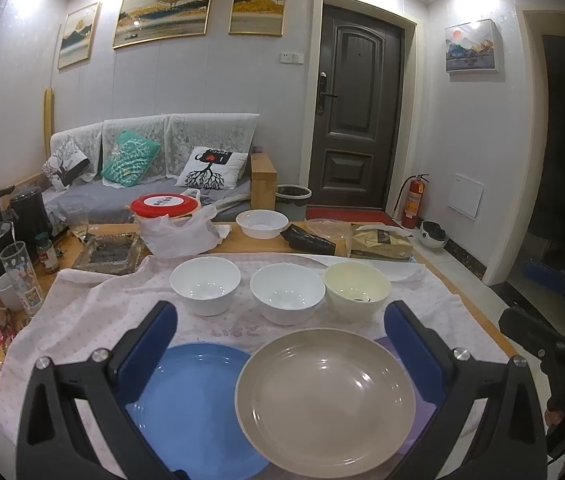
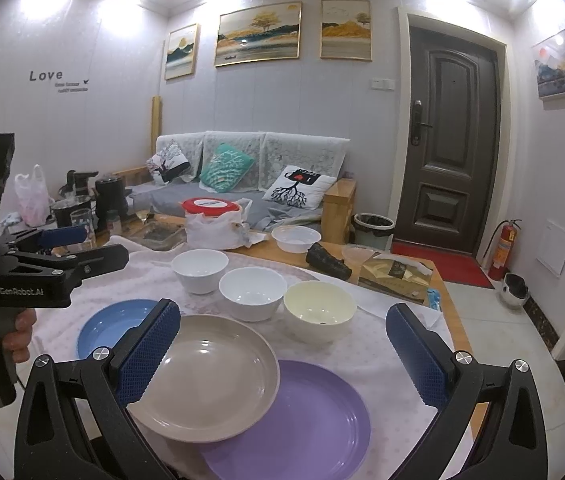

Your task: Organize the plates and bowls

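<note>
On the cloth-covered table a beige plate [image 1: 325,402] [image 2: 208,376] lies between a blue plate [image 1: 190,412] [image 2: 112,326] on its left and a purple plate [image 2: 302,420] on its right, overlapping both. Behind them stand two white bowls [image 1: 205,285] [image 1: 287,294] and a cream bowl [image 1: 356,290] in a row; they also show in the right wrist view as a white bowl [image 2: 199,269], a second white bowl [image 2: 252,293] and the cream bowl [image 2: 320,312]. My left gripper [image 1: 282,320] is open and empty above the plates. My right gripper [image 2: 282,320] is open and empty above the beige and purple plates.
Another white bowl [image 1: 262,223], a red-lidded tub in a plastic bag [image 1: 166,210], a glass tray [image 1: 108,252], glasses, a mug and kettles [image 1: 28,210] crowd the table's back and left. A tissue box [image 1: 380,242] sits at the back right. The table's right edge [image 2: 448,300] drops to the floor.
</note>
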{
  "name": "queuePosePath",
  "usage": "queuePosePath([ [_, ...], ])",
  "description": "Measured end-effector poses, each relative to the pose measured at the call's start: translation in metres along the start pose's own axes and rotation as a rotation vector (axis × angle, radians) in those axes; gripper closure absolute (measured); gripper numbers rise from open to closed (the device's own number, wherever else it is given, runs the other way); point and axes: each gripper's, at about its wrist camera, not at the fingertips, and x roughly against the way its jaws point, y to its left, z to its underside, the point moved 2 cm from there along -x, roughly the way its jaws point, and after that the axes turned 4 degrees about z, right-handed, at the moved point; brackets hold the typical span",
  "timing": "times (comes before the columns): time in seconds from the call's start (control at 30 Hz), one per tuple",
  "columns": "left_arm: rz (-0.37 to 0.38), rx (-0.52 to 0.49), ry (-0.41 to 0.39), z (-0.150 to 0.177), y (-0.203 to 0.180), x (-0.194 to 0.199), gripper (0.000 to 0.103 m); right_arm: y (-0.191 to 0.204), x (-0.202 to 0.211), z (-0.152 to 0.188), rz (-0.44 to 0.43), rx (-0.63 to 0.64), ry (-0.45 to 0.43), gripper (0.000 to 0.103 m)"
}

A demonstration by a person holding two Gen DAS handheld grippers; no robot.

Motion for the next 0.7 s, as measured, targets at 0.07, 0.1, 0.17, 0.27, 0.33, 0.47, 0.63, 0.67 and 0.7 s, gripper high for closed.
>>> queuePosePath([
  [0.07, -0.002, -0.001, 0.001, -0.0011, -0.0001, 0.0004, 0.000, 0.0046, 0.0006, -0.0001, -0.002, 0.003, -0.001, 0.001],
  [0.1, -0.003, -0.002, 0.000, -0.0013, 0.0000, 0.0003, 0.000, 0.0037, 0.0005, -0.0005, -0.002, 0.002, -0.001, 0.001],
  [0.17, -0.007, -0.005, -0.002, -0.0017, 0.0009, 0.0009, 0.000, 0.0040, 0.0010, -0.0010, -0.004, 0.002, -0.002, 0.001],
  [0.27, -0.005, -0.003, -0.006, -0.0023, 0.0018, 0.0018, 0.000, 0.0053, 0.0014, -0.0019, -0.004, 0.002, -0.003, 0.001],
  [0.33, -0.002, -0.001, -0.007, -0.0027, 0.0025, 0.0024, 0.000, 0.0055, 0.0019, -0.0023, -0.003, 0.001, -0.001, 0.001],
  [0.47, -0.004, -0.005, -0.011, -0.0031, 0.0029, 0.0035, 0.000, 0.0065, 0.0020, -0.0025, -0.004, 0.002, -0.002, 0.001],
  [0.63, -0.002, -0.005, -0.014, -0.0035, 0.0029, 0.0049, 0.000, 0.0058, 0.0021, -0.0028, -0.005, 0.000, -0.001, 0.001],
  [0.67, -0.002, -0.006, -0.016, -0.0034, 0.0030, 0.0050, 0.000, 0.0079, 0.0022, -0.0024, -0.004, 0.000, 0.001, 0.001],
  [0.7, -0.003, -0.007, -0.016, -0.0033, 0.0030, 0.0045, 0.000, 0.0061, 0.0027, -0.0027, -0.002, 0.000, 0.000, 0.001],
])
